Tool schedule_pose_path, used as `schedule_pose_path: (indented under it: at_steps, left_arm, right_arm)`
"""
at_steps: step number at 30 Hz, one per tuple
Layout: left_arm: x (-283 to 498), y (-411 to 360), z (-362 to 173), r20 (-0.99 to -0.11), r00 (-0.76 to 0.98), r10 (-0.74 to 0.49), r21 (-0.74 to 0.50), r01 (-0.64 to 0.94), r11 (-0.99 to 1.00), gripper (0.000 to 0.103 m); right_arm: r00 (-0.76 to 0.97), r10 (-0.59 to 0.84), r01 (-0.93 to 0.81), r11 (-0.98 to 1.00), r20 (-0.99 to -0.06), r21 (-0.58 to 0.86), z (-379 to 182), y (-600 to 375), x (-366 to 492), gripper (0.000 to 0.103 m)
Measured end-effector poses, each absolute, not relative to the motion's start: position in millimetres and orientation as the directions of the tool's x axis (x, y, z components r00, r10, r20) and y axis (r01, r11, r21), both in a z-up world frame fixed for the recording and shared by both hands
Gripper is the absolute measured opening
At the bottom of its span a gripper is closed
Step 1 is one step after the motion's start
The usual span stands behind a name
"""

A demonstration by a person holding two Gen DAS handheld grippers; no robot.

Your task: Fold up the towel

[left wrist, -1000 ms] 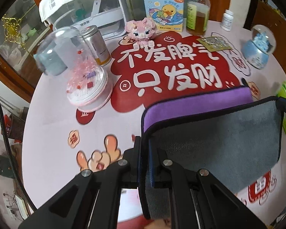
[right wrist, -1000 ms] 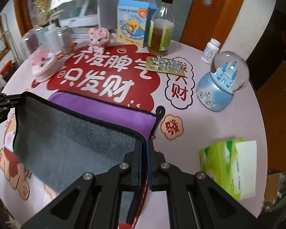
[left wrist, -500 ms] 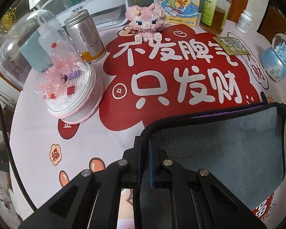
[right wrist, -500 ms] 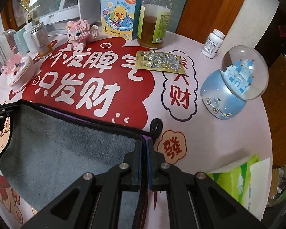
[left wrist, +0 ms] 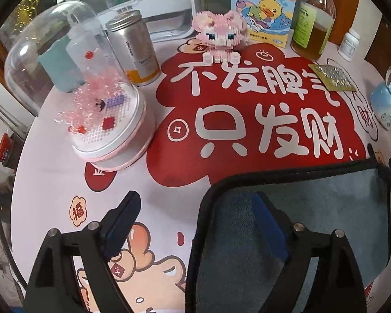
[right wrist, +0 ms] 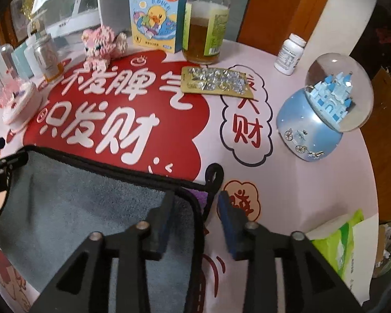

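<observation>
Left wrist view: low over the bench (left wrist: 52, 182), close, facing forward along the left claw (left wrist: 193, 208) toward the duck box (left wrist: 263, 7). Right wrist view: same height, facing forward along the right claw (right wrist: 195, 211). Shared: the towel (left wrist: 325, 208), red lettering, pink brick figure (right wrist: 101, 43), bottle (right wrist: 206, 23), snow globe (right wrist: 323, 109).

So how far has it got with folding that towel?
One fold looks done: the towel lies doubled on the table, grey side up, with a sliver of purple at the corner. Nothing is in hand: the left gripper and the right gripper are both open around its corners. A second fold may be left, though I cannot tell.
</observation>
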State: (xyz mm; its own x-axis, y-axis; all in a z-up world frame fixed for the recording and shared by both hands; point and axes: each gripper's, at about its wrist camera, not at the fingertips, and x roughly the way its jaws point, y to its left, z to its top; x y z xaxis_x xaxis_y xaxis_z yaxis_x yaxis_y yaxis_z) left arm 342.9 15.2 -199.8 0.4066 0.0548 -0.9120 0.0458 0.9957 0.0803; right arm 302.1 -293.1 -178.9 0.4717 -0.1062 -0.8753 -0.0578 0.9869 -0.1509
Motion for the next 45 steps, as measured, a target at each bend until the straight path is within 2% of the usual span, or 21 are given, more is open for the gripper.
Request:
schedule_pose_path:
  at_steps: [10,18,31,45]
  left_arm:
    - [316.1,11.2,-164.1,-0.878,0.475,0.061,0.088,0.035,0.996,0.098]
    - [267.9,8.6,-127.9,-0.858,0.514,0.018,0.036,0.025,0.999,0.099]
    - [179.9,10.0,-81.0,-0.816,0.578,-0.025,-0.026,0.007,1.0,0.102]
    - [83.7,6.2,-39.4,-0.798,0.601,-0.042,-0.064,-0.015,0.998,0.102]
  right_arm:
    - [0.515,-0.069,-0.048,0.993,-0.854,-0.109,-151.7,-284.2,274.4,0.042]
    - [0.531,-0.036,-0.047,0.996,-0.847,-0.072,-132.4,-269.2,233.3,0.044]
    - [0.565,-0.006,-0.017,1.0,-0.825,-0.019,-96.4,-258.7,163.3,0.055]
    - [0.608,0.029,-0.04,0.999,-0.794,0.006,-55.0,-249.8,78.8,0.057]
